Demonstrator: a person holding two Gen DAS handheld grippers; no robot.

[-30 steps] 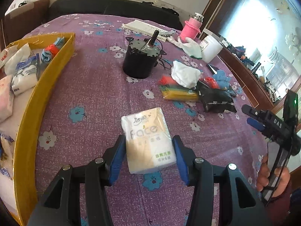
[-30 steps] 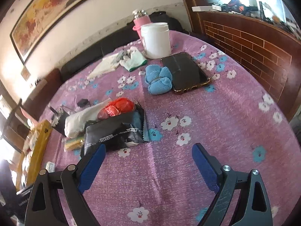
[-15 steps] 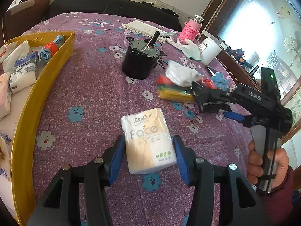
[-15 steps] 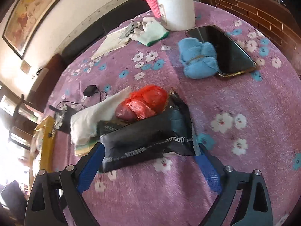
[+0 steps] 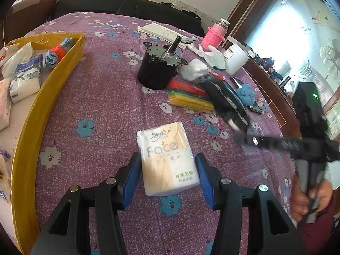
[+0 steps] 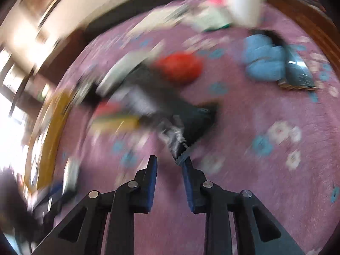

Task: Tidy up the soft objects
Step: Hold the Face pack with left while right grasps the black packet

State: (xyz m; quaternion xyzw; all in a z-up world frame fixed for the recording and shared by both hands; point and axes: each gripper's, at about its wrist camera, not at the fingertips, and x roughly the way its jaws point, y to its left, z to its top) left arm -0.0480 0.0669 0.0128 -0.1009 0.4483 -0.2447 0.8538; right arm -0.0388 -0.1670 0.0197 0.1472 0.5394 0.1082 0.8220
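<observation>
The right hand-held gripper [image 6: 169,164] has narrowed its once-wide jaws and swung in close to the black packet [image 6: 191,116]. The packet's serrated corner now lies against the right finger's tip, the view badly blurred.

Black motor [image 5: 158,68], pink bottle [image 5: 214,37], phone [image 6: 298,70]

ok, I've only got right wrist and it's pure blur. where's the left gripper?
Observer: The left gripper straddles a tissue pack lying flat on the tablecloth, one pad on each side.
Operator: gripping it?
Observer: Can't tell. The pads sit right at its sides, and the pack rests on the cloth.
Operator: where would it go?
Observer: Probably the yellow tray at the left edge of the left wrist view. It holds white tissue packs and a rolled sock.
</observation>
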